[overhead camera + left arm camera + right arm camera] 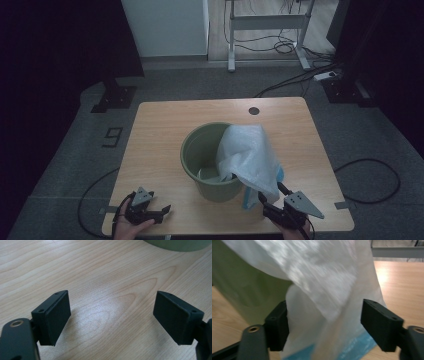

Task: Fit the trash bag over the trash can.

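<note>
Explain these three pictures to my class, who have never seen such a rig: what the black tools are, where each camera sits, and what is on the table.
A person holds a hand tool with two black jaws in each hand. One camera looks down from above; one rides on each tool. On the wooden table stands a green bucket with a white plastic bag draped over its rim. The left gripper is open over bare wood and holds nothing. The right gripper has its jaws wide on either side of the hanging bag, without pressing on it.

Lab/test room: dark curtains (pixel 60 45), grey carpet (pixel 70 150), loose floor cables (pixel 300 75), power strip (pixel 325 76), bare desk frame (pixel 267 22).
</note>
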Tool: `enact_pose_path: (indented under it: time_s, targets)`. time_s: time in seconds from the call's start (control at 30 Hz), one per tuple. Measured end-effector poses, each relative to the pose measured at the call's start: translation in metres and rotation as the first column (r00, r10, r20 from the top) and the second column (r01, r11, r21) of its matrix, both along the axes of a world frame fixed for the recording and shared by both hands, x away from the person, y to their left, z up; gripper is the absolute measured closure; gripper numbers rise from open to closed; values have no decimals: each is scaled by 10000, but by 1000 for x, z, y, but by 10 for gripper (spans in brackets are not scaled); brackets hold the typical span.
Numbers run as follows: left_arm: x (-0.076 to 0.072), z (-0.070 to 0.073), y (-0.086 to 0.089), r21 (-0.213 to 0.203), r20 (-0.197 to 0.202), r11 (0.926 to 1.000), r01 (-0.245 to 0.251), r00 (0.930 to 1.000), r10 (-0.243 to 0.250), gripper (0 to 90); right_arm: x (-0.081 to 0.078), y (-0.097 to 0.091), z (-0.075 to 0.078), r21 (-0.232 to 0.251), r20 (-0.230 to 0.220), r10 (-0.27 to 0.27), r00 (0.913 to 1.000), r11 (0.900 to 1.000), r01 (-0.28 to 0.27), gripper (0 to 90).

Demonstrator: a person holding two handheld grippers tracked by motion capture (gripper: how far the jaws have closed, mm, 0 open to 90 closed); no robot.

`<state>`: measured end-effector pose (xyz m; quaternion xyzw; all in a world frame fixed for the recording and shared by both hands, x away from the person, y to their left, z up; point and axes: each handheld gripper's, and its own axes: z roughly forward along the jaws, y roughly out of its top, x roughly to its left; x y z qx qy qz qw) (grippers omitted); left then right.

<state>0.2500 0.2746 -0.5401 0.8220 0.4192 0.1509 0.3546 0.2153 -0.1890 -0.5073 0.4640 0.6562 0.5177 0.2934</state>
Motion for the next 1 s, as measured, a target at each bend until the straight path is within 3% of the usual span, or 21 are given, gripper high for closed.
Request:
enact_pose_path:
  time_s: [0.17,0.27,0.4,0.57,0.8,0.87,1.0]
  targets:
    - [0,3,2,-402,-94,9991,-160,9998,156,142,6,-9,-11,100,-190,96,9998,9999,-94,528]
    - [0,5,2,-596,-65,9979,-264,9996,260,143,9,-16,-9,26,-84,-38,10000,10000,39,695]
    - [-1,13,1,-868,125,9953,-420,9990,432,143,12,-31,0,199,225,-351,9991,9992,346,839]
    - [-2,21,1,-1243,514,9910,-496,9971,563,143,17,-48,16,521,569,-629,9964,9968,600,878]
    - [-6,48,-9,-1665,1226,9841,-614,9890,825,147,22,-61,49,1004,1282,-985,9868,9912,859,884]
    - [-9,59,-13,-1821,1582,9811,-660,9828,955,146,24,-62,59,1095,1464,-968,9845,9907,811,884]
    - [-15,82,-22,-2112,2312,9728,-950,9622,1441,145,25,-56,77,1161,1801,-733,9809,9918,528,884]
